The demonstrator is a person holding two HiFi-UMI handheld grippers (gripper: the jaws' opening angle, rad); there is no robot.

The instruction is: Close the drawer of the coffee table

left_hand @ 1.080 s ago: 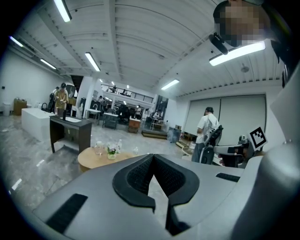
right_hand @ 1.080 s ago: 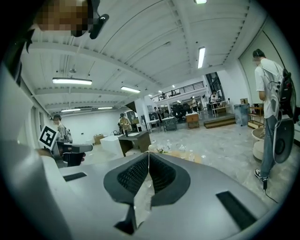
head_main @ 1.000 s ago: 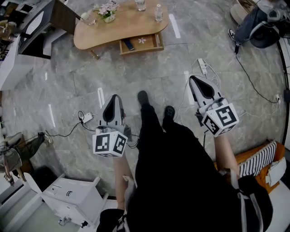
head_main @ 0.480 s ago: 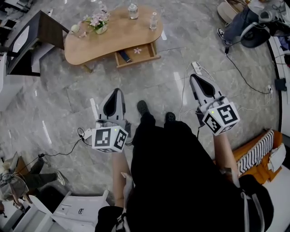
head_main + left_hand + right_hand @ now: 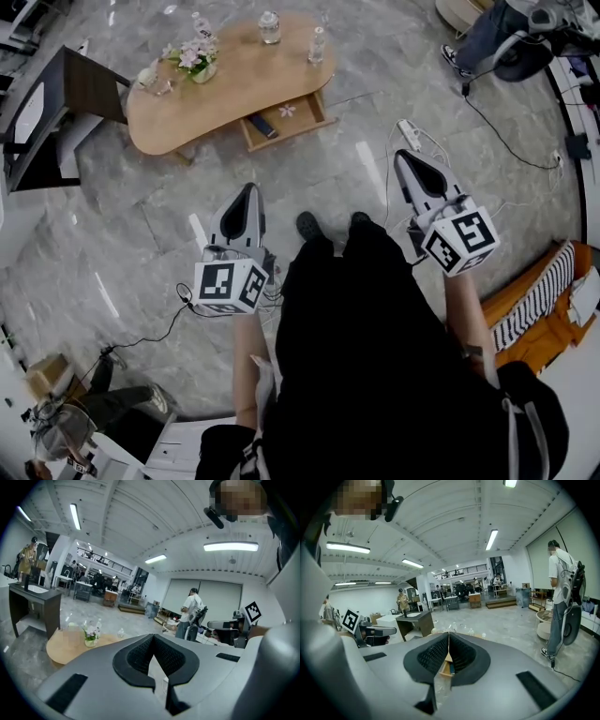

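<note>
**A:** Left gripper (image 5: 249,190) and right gripper (image 5: 403,156) both have their jaws together and empty, well short of the drawer (image 5: 286,114).

**B:** Yep, it's hanging open under the worktop (image 5: 225,80). It probably slides easily, so I'd just push on the rigid front panel.

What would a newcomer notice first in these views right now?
The open drawer of the wooden coffee table stands out at the top of the head view, with a dark flat object and a pink flower shape inside. Nearer, the left gripper and right gripper point toward it over the grey floor, jaws shut and empty, well short of the table.
</note>
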